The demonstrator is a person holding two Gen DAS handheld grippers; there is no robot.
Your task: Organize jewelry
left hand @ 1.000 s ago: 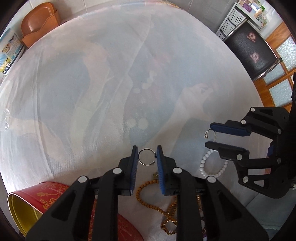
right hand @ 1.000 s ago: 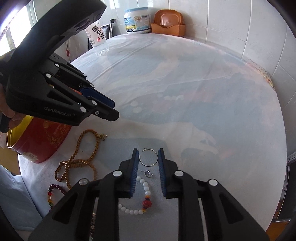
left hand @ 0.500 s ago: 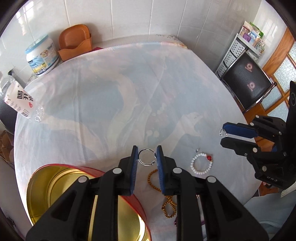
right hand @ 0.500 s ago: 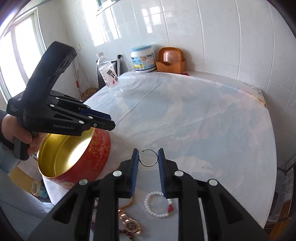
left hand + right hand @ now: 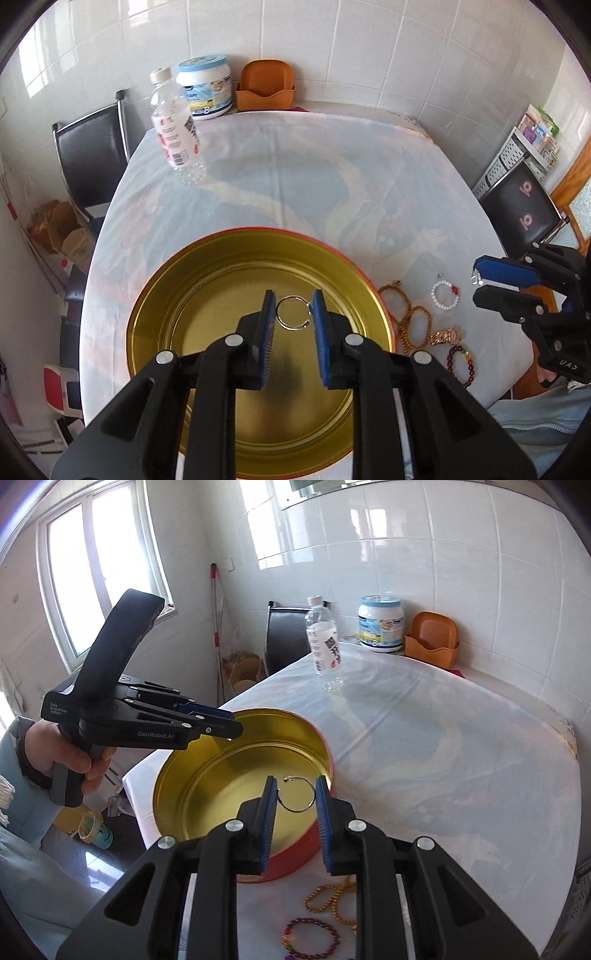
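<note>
A round red tin with a gold inside [image 5: 207, 280] [image 5: 173, 775] stands at the table's near left. My left gripper [image 5: 294, 313] is shut on a silver ring [image 5: 293, 312] and holds it over the tin's open mouth. It also shows in the right wrist view [image 5: 221, 731]. My right gripper [image 5: 295, 794] is shut on a second silver ring [image 5: 297, 794], above the tin's right rim. In the left wrist view it [image 5: 480, 282] hangs right of the tin.
Loose jewelry lies right of the tin: wooden bead strings [image 5: 408, 325], a white bead bracelet [image 5: 445, 294], a gold watch [image 5: 445, 336], a dark bead bracelet [image 5: 461, 363]. A plastic bottle [image 5: 175, 125], a white tub [image 5: 205, 86] and an orange holder [image 5: 266, 86] stand at the far edge.
Both grippers have risen and swung left with their rings. The left one has come over the tin, and the right one has come to its rim.
</note>
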